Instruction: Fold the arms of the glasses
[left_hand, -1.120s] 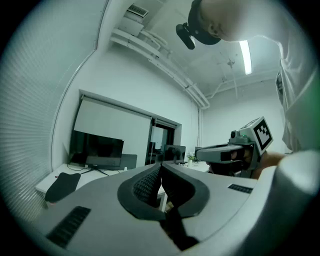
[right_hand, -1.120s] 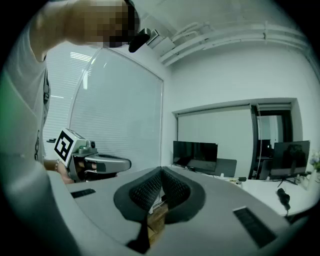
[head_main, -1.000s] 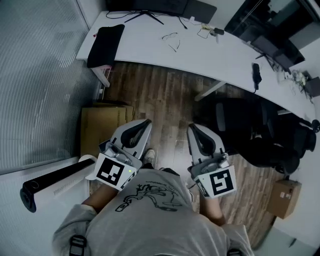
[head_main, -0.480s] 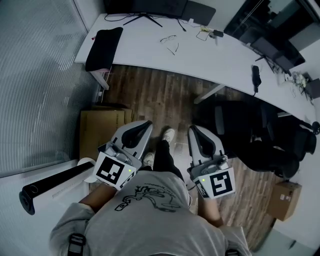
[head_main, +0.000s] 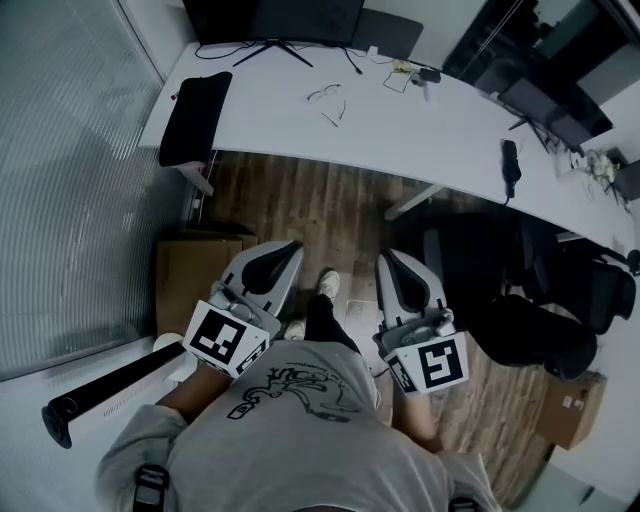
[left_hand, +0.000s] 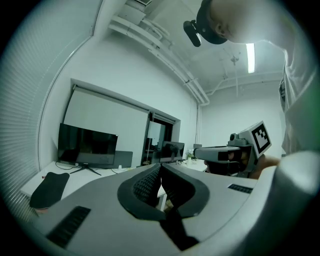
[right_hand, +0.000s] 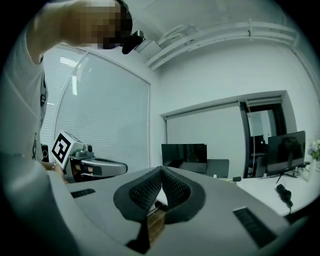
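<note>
A pair of thin-framed glasses (head_main: 327, 100) lies with its arms spread out on the white desk (head_main: 300, 125) at the far side of the room. Both grippers are held close to the person's chest, well short of the desk. My left gripper (head_main: 290, 246) (left_hand: 160, 169) is shut with nothing between its pads. My right gripper (head_main: 385, 257) (right_hand: 161, 172) is shut and empty too. Each gripper shows in the other's view, pointing level toward the desk.
A black pouch (head_main: 188, 118) lies at the desk's left end and a monitor (head_main: 272, 20) stands at the back. A black remote (head_main: 510, 165) lies further right. A cardboard box (head_main: 190, 275) sits on the wooden floor at left, a black office chair (head_main: 510, 300) at right.
The person has stepped forward toward the desk, one foot now ahead. Both grippers moved with the body and stayed shut. The desk and glasses sit lower and nearer in the head view.
</note>
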